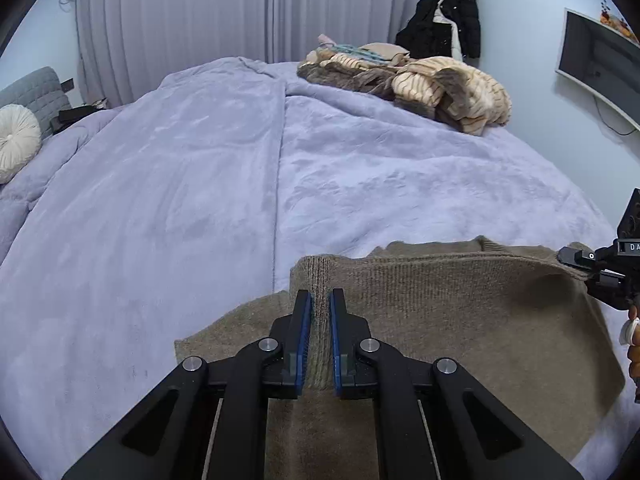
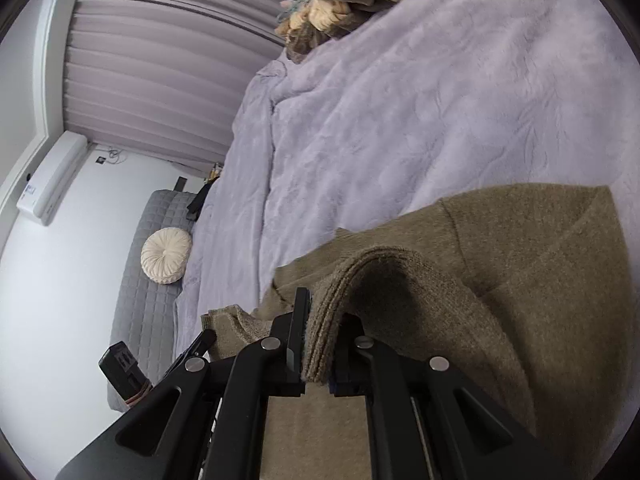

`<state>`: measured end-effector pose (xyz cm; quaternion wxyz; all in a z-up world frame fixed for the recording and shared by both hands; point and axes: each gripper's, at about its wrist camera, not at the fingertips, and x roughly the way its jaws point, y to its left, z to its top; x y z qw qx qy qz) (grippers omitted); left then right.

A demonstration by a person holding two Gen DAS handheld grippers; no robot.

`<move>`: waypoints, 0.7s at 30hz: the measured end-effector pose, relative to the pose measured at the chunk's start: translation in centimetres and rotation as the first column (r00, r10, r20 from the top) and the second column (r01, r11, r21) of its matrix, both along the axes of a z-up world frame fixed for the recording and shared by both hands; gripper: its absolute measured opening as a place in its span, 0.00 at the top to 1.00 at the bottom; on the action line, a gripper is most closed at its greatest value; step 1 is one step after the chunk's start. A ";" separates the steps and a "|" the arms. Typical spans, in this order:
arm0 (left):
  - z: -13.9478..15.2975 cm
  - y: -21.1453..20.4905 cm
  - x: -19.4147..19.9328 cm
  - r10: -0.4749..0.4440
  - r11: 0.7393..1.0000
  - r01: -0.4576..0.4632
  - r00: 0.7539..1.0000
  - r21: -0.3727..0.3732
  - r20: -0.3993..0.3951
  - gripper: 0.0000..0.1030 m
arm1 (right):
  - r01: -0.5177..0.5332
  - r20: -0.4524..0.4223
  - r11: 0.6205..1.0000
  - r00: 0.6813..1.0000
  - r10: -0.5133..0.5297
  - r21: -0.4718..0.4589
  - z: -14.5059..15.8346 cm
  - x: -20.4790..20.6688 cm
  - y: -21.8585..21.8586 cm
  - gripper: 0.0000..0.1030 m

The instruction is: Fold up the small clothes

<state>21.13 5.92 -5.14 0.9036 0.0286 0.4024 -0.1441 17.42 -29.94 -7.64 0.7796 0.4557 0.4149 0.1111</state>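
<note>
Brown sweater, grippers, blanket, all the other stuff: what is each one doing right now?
brown sweater: partly folded, edge lifted off the bed
left gripper: shut on brown sweater
right gripper: shut on brown sweater
purple blanket: spread over the bed
clothes pile: unfolded, heaped at the far side
round cushion: leaning on the grey headboard

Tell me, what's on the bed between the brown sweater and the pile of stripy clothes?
Nothing but bare lilac blanket. In the left wrist view it runs uninterrupted from the brown sweater to the pile of stripy clothes.
</note>
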 end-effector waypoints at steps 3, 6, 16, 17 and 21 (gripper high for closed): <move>-1.0 1.6 0.8 0.070 0.997 -0.069 0.997 0.022 -0.034 0.63 | 0.052 -0.035 0.998 0.998 -0.051 0.021 -1.8 0.5 -1.1 0.87; -0.1 4.5 0.2 0.169 0.986 -0.169 0.985 -0.004 0.028 0.16 | 0.173 -0.024 0.985 0.985 -0.173 0.025 -2.0 -0.6 -3.3 0.45; -3.0 4.4 0.1 0.017 1.000 -0.018 0.986 -0.005 -0.167 0.16 | 0.084 -0.016 0.990 0.996 -0.086 -0.115 0.2 -3.7 -4.5 0.41; -3.6 3.7 0.5 0.004 1.000 -0.005 0.981 -0.007 -0.192 0.16 | 0.068 -0.027 0.991 0.997 -0.071 -0.117 0.0 -3.5 -4.2 0.41; -4.8 2.7 1.6 -0.016 1.000 0.013 0.969 -0.016 -0.248 0.26 | -0.016 -0.103 0.977 0.995 -0.007 -0.215 -1.1 -1.9 -2.4 0.54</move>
